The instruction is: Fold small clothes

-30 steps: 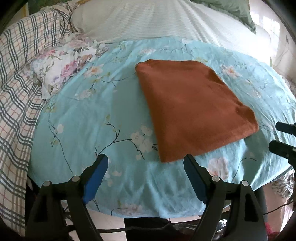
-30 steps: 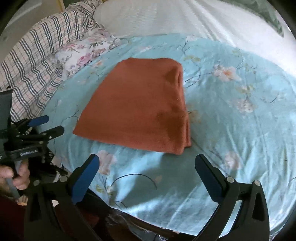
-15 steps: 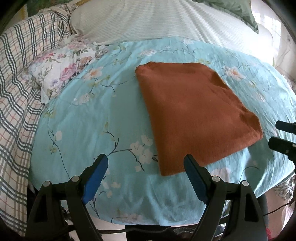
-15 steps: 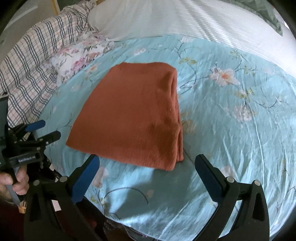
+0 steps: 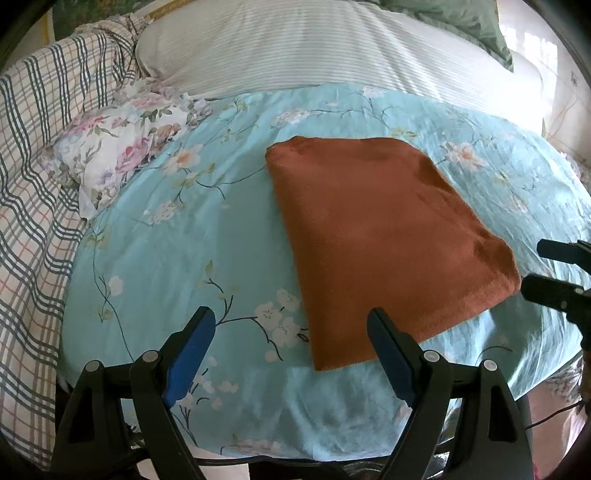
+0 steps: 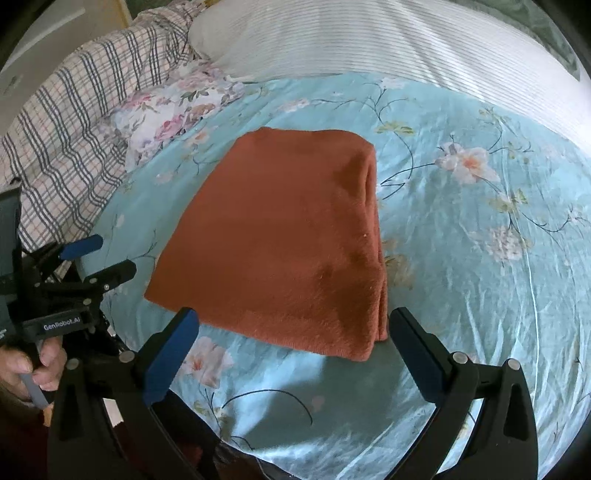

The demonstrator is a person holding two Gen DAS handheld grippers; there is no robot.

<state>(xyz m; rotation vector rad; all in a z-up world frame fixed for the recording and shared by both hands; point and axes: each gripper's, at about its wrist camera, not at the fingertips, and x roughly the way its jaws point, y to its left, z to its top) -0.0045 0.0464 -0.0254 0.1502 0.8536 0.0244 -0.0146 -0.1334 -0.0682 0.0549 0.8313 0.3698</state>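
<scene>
A rust-orange garment (image 5: pixel 376 236) lies folded into a flat rectangle on the light blue floral sheet (image 5: pixel 192 236). In the right wrist view the same garment (image 6: pixel 288 236) shows its stacked folded edge along the right side. My left gripper (image 5: pixel 291 332) hovers open over the sheet's near edge, its right finger just in front of the garment's near left corner. Open too, my right gripper (image 6: pixel 295 328) straddles the garment's near edge without touching it. The left gripper (image 6: pixel 99 254) also appears at the left of the right wrist view, held by a hand (image 6: pixel 33 365).
A floral pillow (image 5: pixel 118 147) lies at the back left beside a plaid blanket (image 5: pixel 33 177). A white striped duvet (image 5: pixel 314 44) covers the far bed, with a green pillow (image 5: pixel 461 18) behind. The bed edge runs just under both grippers.
Both views have crept slightly toward the garment, which now sits a little lower and larger in frame. The garment lies as before and both grippers stay open.
</scene>
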